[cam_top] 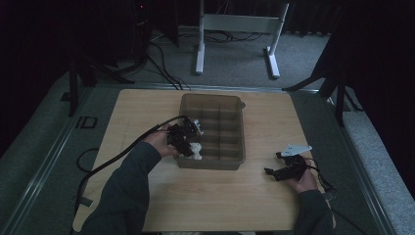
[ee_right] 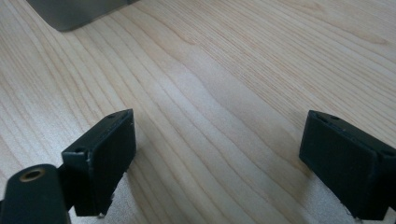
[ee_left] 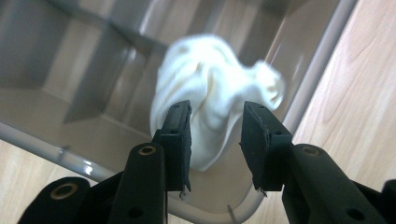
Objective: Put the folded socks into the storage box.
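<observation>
While the left gripper's point(ee_left: 214, 140) jaws stand apart around a crumpled white cloth point(ee_left: 210, 98), the right gripper's point(ee_right: 224, 163) gape wide.

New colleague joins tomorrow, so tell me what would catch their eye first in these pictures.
First the white cloth, bunched between the open jaws of the left gripper over the near left corner of the brown divided bin in the middle of the wooden table. Next the right gripper, open with nothing between its jaws, low over the bare wood to the bin's right.

It looked like a lab: a wooden table point(cam_top: 205, 196) on grey carpet, cables point(cam_top: 161, 68) trailing across the far floor, dark stands around.
</observation>
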